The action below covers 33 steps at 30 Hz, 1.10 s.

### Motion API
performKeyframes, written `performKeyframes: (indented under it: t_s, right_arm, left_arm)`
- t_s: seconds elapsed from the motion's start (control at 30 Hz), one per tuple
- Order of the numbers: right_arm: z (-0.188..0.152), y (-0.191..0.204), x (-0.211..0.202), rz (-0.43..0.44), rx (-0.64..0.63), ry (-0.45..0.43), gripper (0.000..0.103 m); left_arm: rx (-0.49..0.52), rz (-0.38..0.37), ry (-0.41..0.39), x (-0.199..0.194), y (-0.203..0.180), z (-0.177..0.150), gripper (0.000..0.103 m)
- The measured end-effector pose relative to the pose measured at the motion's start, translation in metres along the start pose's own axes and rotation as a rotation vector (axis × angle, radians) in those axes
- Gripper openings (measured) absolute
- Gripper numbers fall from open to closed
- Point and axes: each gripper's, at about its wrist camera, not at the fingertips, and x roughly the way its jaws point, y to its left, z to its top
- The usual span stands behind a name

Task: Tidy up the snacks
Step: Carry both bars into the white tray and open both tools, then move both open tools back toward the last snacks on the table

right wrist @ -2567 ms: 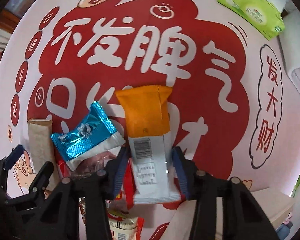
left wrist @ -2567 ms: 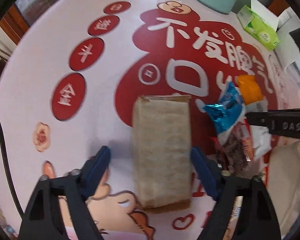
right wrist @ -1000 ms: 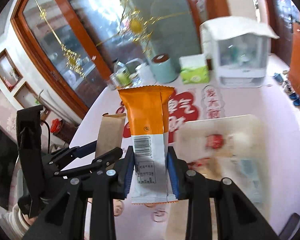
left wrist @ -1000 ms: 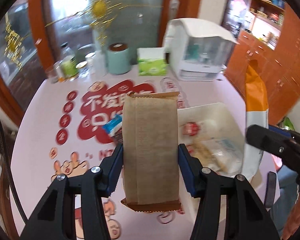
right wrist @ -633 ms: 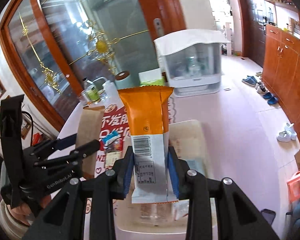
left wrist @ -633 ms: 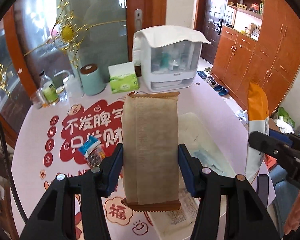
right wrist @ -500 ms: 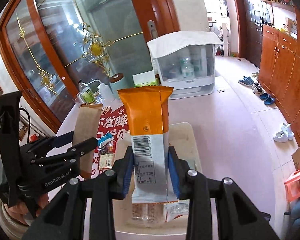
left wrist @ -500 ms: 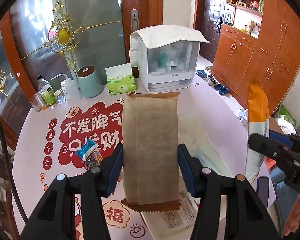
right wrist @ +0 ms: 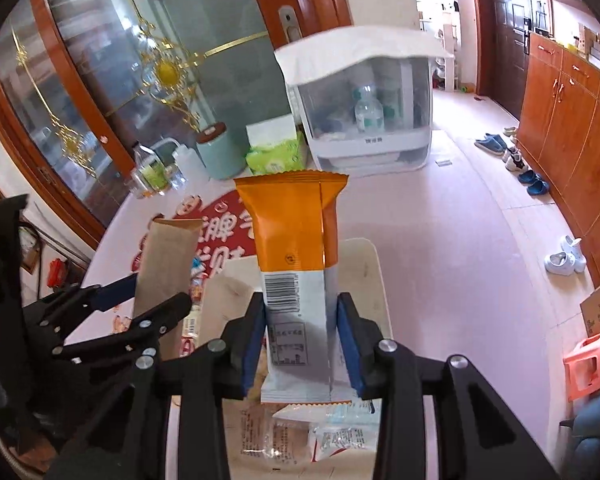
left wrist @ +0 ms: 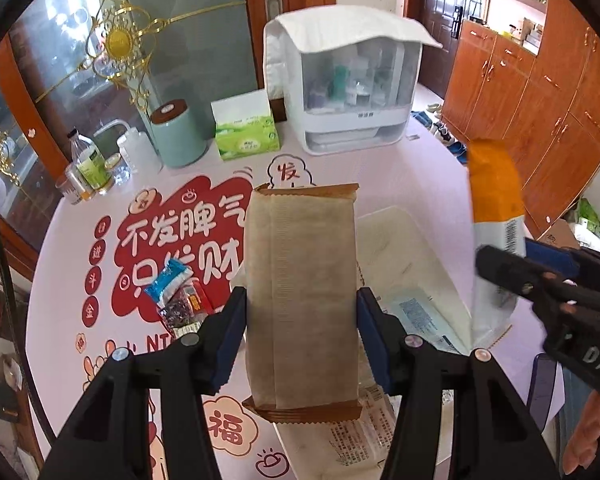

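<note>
My left gripper (left wrist: 300, 332) is shut on a brown paper snack pack (left wrist: 302, 292) and holds it upright above the table. My right gripper (right wrist: 300, 340) is shut on an orange and white snack pack (right wrist: 296, 272), also upright; it shows at the right of the left wrist view (left wrist: 496, 232). Below both lies a white storage bin (left wrist: 400, 232) with several wrapped snacks inside (right wrist: 300, 440). A blue-wrapped snack (left wrist: 168, 280) and a dark one (left wrist: 180, 312) lie on the red and pink table mat (left wrist: 180, 232).
At the table's far side stand a white lidded cabinet (left wrist: 352, 80), a green tissue box (left wrist: 246, 136), a teal canister (left wrist: 176, 132) and some bottles (left wrist: 88, 164). Wooden cupboards (left wrist: 540, 92) line the right wall. Shoes (right wrist: 532, 184) lie on the floor.
Both grippers closed on their packs on the mat and lifted them high. Over the last half second the views shifted only slightly over the bin.
</note>
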Motion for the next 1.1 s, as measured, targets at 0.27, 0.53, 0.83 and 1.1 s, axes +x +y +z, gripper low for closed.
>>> performKeyframes:
  t_s: [0.27,0.53,0.83,1.1]
  right_arm:
    - [-0.004,0.006,0.041,-0.040,-0.018,0.089,0.045]
    - [-0.010,0.016,0.035,-0.024,-0.025,0.071,0.047]
    - [-0.020,0.020,0.018,-0.051,-0.033,0.036,0.047]
    - [-0.037,0.024,0.010,-0.068,-0.024,0.032,0.047]
  left_arm:
    - [-0.005,0.050,-0.013,0.007,0.011,-0.004,0.087]
    - [-0.011,0.068,-0.019,0.003,0.020,-0.010,0.087]
    - [-0.023,0.047,-0.031,-0.013,0.025,-0.021,0.087]
    - [-0.028,0.029,-0.025,-0.025,0.032,-0.047,0.087]
